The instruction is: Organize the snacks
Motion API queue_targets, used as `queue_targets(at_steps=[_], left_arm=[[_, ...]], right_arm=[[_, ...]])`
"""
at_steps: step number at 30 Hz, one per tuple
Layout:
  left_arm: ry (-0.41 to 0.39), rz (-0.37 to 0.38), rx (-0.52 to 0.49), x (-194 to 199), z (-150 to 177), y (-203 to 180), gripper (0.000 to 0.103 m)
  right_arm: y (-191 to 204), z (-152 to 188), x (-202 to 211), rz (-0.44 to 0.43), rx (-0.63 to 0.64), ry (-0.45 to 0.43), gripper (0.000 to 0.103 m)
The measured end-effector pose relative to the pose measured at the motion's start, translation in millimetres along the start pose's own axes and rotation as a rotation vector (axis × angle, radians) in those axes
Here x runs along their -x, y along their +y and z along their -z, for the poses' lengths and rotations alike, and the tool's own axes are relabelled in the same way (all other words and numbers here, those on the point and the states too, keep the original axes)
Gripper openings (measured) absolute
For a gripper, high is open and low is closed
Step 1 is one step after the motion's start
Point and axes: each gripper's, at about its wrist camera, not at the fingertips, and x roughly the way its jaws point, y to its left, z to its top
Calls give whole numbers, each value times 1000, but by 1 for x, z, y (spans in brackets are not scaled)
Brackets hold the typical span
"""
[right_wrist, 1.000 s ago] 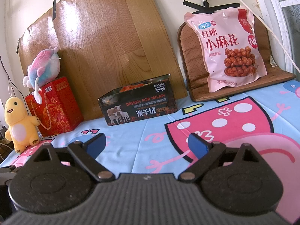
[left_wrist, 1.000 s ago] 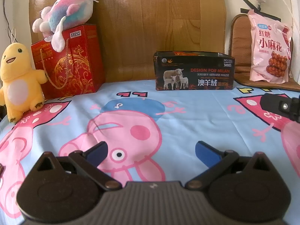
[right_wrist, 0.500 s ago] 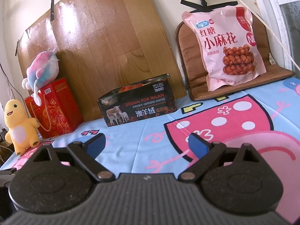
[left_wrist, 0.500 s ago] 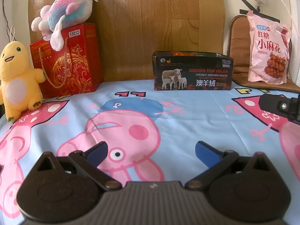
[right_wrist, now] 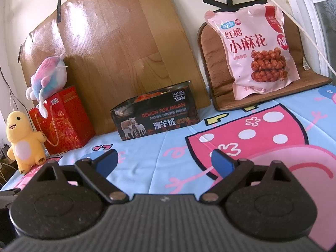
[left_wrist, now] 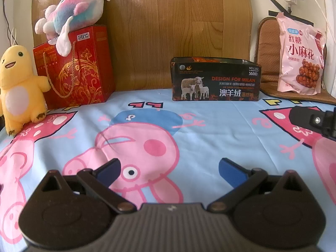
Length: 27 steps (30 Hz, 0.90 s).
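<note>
Closer now: black box [right_wrist: 156,116], orange packets [right_wrist: 150,95] inside.

The bed sheet [left_wrist: 210,126] is pale blue, printed with big pink cartoon pigs and a red patch with white dots. At centre stands a black box [left_wrist: 215,79] with white sheep and orange lettering, and at upper right a pink snack bag [right_wrist: 255,52] showing red-brown twists. At left are a yellow plush toy [left_wrist: 17,90] with a white belly, a red gift bag [left_wrist: 77,67] with gold scrolls, and on it a pink-and-blue plush fish [left_wrist: 75,19]; the fingers [left_wrist: 108,171] are blue.
</note>
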Motion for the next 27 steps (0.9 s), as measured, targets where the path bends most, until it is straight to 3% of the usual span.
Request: queue_targets(at_steps=[27], left_arm=[[22, 9, 1, -2, -1, 2, 103]], right_arm=[[0, 0, 0, 1, 0, -1, 97]])
